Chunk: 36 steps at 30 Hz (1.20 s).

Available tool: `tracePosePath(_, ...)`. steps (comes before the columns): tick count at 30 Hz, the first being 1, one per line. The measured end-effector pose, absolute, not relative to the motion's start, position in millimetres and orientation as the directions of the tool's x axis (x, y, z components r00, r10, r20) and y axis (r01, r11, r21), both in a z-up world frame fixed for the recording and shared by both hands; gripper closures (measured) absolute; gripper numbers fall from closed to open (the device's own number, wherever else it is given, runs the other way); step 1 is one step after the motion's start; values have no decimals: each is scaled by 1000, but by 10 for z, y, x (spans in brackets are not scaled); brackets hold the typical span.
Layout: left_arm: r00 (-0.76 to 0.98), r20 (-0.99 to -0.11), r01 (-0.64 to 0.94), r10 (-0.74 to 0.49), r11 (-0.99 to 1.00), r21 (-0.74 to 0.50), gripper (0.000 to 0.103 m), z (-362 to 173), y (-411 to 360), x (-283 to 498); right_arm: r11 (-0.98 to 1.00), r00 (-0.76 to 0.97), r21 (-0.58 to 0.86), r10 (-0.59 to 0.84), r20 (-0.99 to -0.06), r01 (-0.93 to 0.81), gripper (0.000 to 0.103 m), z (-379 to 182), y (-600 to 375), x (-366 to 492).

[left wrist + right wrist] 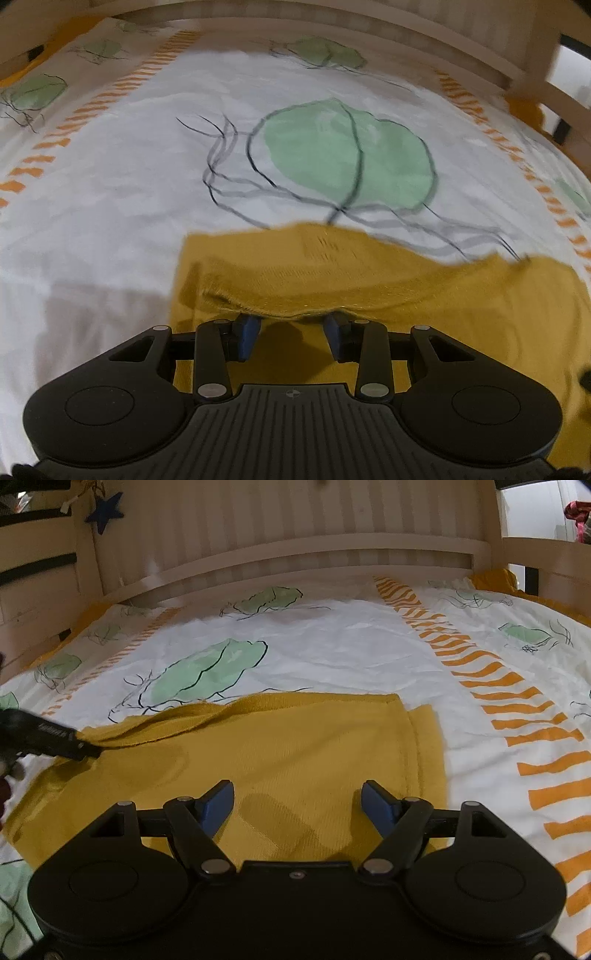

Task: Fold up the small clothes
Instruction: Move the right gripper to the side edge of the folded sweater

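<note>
A mustard-yellow knit garment [295,746] lies on the bed cover, partly folded with a doubled edge at its right. In the left wrist view the garment [369,280] has a raised folded edge draped over my left gripper's fingertips. My left gripper [293,325] has its blue pads apart, under that lifted edge. It also shows in the right wrist view [55,738], at the garment's left edge. My right gripper [297,805] is open and empty, hovering over the garment's near part.
The bed cover [332,646] is white with green leaf prints and orange stripe bands [498,686]. A wooden slatted headboard [295,535] stands at the far end, with wooden side rails [535,74] around.
</note>
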<state>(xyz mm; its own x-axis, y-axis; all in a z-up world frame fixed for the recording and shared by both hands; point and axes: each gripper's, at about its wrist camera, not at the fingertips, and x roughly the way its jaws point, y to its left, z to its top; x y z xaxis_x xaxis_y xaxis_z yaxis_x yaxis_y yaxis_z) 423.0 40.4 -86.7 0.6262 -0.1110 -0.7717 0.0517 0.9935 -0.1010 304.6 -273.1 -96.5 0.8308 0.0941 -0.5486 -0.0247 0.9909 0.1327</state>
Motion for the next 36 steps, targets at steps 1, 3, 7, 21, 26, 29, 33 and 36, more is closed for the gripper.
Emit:
tracePosePath(1, 624, -776, 29, -94, 995, -97, 67, -862, 406, 4314, 990, 831, 138, 96, -548, -23, 25, -965, -2742, 3047)
tracePosePath(3, 617, -783, -10, -73, 995, -100, 67, -866, 428, 4444, 988, 831, 150, 100, -547, -20, 25, -960, -2765, 3047)
tracePosePath(7, 618, -786, -77, -12, 994, -75, 67, -815, 433, 4597, 986, 829, 166, 101, -550, -10, 25, -970, -2814, 3061)
tracePosePath(21, 650, -740, 157, -175, 983, -94, 67, -540, -312, 3949, 973, 835, 233, 120, -537, 9, 24, -920, -2969, 3039)
tracePosePath(26, 633, -754, 224, -176, 974, -40, 67, -703, -575, 3780, 960, 845, 276, 108, -523, 48, 24, -893, -3149, 2991)
tracePosePath(29, 609, -777, 248, -160, 969, -6, 66, -852, -675, 3753, 945, 847, 316, 102, -521, 81, 23, -893, -3306, 2984)
tracePosePath(33, 610, -777, 229, -153, 973, -12, 66, -947, -676, 3696, 900, 832, 417, 134, -538, 125, 22, -968, -3557, 3007)
tracePosePath(36, 599, -788, 226, -143, 974, -5, 65, -967, -695, 3706, 822, 811, 553, 227, -539, 137, 21, -1081, -3752, 3050)
